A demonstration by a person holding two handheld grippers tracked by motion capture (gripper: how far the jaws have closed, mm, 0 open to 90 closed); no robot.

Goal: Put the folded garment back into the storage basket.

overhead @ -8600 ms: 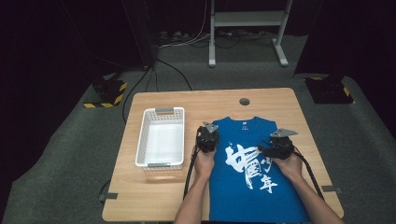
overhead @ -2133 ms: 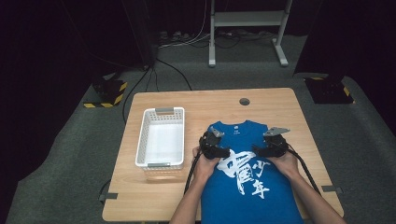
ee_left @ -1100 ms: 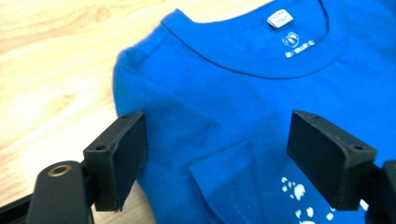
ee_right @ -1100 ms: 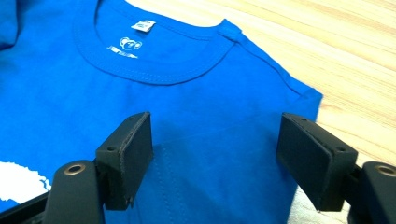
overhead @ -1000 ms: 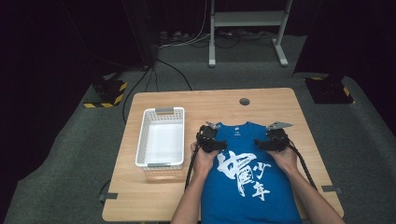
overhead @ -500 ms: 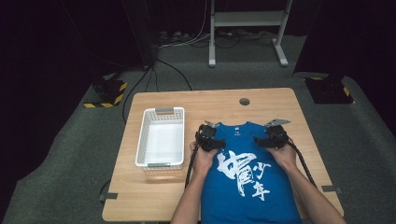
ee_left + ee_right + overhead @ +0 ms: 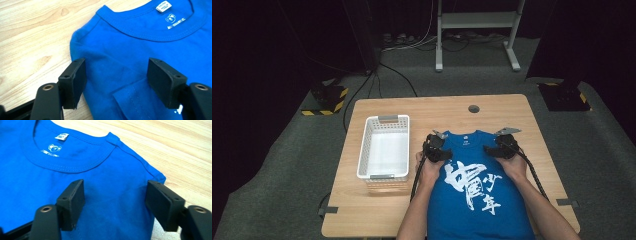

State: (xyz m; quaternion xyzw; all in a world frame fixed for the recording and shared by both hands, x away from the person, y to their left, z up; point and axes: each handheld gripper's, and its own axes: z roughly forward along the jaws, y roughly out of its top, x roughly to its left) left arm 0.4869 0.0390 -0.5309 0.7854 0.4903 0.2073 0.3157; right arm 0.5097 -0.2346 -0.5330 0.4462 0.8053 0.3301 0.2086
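Blue cotton T-shirt [image 7: 472, 185] flat on the tabletop [image 7: 447, 107], beside the basket [image 7: 384, 147]: light, limp, bunches easily.
Left tool [image 7: 116, 80] and right tool [image 7: 115, 201] have just been narrowing, each part-open astride a shoulder; pinch doubled fabric at the shoulder seams.

Blk grippers [image 7: 438, 150], grey top plates, blk cables

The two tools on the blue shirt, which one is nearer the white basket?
The left tool, at the shirt's left shoulder, is nearer: the white basket stands just beyond it on the table, while the right tool sits at the far shoulder.
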